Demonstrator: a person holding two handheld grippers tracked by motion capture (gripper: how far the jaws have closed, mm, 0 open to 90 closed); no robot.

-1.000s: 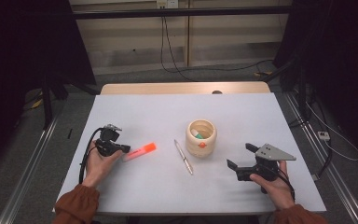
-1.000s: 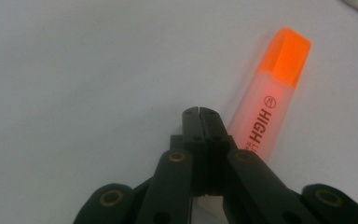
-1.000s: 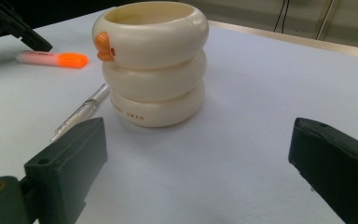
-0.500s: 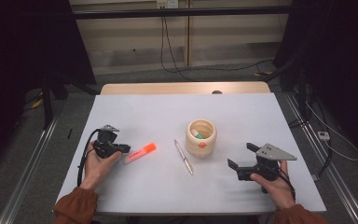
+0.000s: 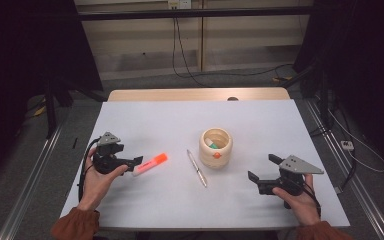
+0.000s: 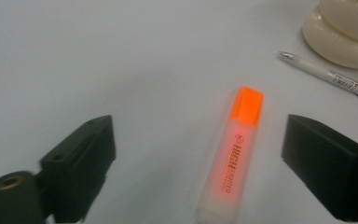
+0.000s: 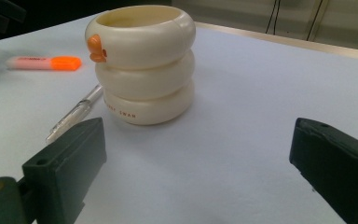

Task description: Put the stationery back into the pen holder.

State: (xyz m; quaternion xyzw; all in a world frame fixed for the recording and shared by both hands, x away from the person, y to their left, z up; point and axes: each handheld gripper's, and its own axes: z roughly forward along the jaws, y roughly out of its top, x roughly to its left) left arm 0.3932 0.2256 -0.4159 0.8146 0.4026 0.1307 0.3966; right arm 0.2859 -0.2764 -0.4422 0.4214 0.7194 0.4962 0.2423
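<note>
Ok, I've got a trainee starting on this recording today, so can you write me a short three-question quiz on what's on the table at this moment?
1. True or false: the orange highlighter is clamped in the left tool.
2. Which thing lies between the highlighter and the cream pen holder? A) a pair of scissors B) a white pen C) a ruler
3. In a few words: how do the jaws of the right tool stand, and what is between them?

Key
1. False: its jaws have just been opening; the highlighter lies on the white table between them, apart from both.
2. B
3. Wide open, with only bare table between them; the holder stands farther off.
</note>
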